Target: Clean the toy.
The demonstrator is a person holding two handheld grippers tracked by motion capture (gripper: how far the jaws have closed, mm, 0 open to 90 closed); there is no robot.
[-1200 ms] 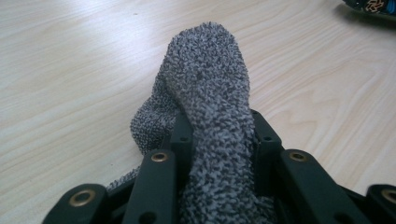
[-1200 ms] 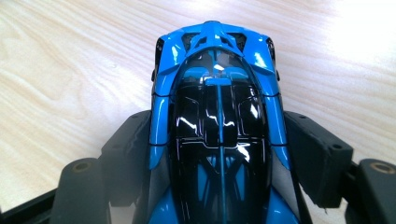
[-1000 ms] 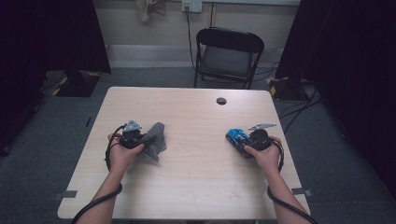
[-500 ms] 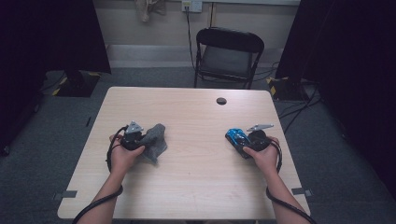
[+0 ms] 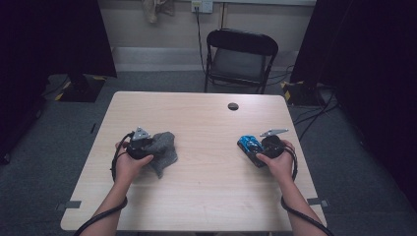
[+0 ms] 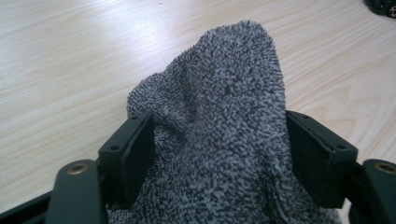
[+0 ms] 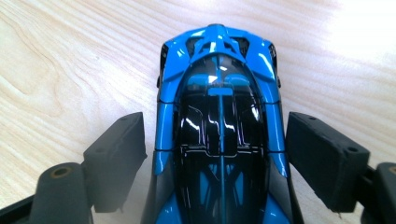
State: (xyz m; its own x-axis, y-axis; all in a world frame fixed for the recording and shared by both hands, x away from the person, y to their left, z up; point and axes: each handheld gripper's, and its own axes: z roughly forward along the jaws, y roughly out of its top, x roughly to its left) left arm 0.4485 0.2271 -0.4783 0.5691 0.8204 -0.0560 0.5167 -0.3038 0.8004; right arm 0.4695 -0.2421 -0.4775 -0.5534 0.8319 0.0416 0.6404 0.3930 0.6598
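Observation:
A crumpled grey terry cloth (image 5: 166, 148) lies on the left half of the wooden table (image 5: 206, 196). My left gripper (image 5: 151, 148) straddles its near end. Its jaws have just been opening and stand wide, and the cloth (image 6: 215, 102) bulges loosely between the pads of the left gripper (image 6: 215, 154). On the right half sits a blue and black toy car (image 5: 250, 146). My right gripper (image 5: 257, 152) has also just been opening. In the right gripper view the car (image 7: 219, 126) rests between the pads of the right gripper (image 7: 217, 158), with a thin gap on each side.
A small black round cap (image 5: 233, 106) is set in the table near its far edge. A black folding chair (image 5: 241, 59) stands behind the table. Cables trail from both grippers along the forearms. Bare wood stretches between the two hands.

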